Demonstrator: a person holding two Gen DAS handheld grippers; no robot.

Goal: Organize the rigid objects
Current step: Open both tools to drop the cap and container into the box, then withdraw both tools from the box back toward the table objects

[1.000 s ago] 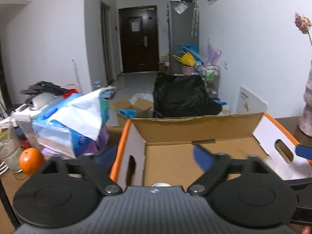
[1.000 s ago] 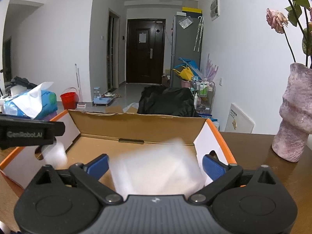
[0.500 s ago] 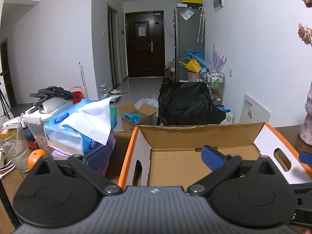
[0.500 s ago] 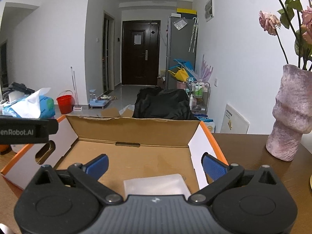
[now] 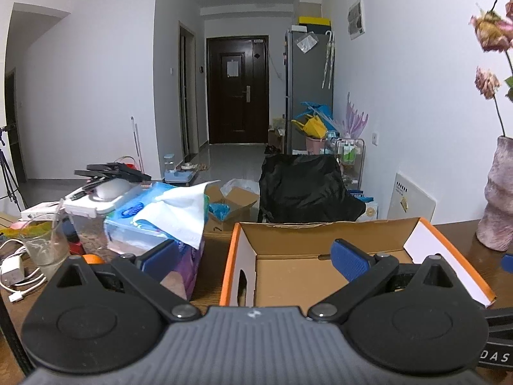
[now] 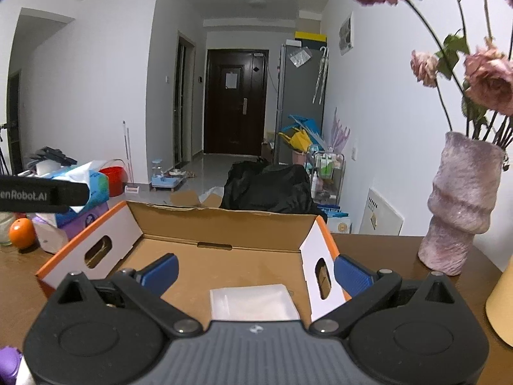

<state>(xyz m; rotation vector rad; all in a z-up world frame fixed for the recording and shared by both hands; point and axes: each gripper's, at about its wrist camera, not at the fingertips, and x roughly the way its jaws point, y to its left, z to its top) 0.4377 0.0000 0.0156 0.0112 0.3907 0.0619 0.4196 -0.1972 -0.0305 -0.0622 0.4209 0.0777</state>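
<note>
An open cardboard box [image 6: 224, 224] with orange-edged white flaps stands on the brown table; in the left wrist view the cardboard box [image 5: 320, 234] is ahead to the right. A flat clear-white packet [image 6: 253, 301] lies on the box floor, close in front of my right gripper [image 6: 255, 272]. That gripper is open and holds nothing, with its fingers astride the box's right wall. My left gripper [image 5: 253, 256] is open and holds nothing as well, spanning the box's left wall. The left gripper's body shows as a black bar [image 6: 41, 194] at the left of the right wrist view.
Left of the box sit a blue tissue pack [image 5: 154, 221], a lidded plastic container [image 5: 93, 211], a drinking glass [image 5: 45, 247], an orange [image 6: 21, 232] and a white charger with cable [image 5: 12, 272]. A pink vase [image 6: 461, 205] with dried roses stands at the right.
The packet has left my right gripper and now lies on the box floor. Both grippers have drawn back and risen, so the box appears farther away and lower.
</note>
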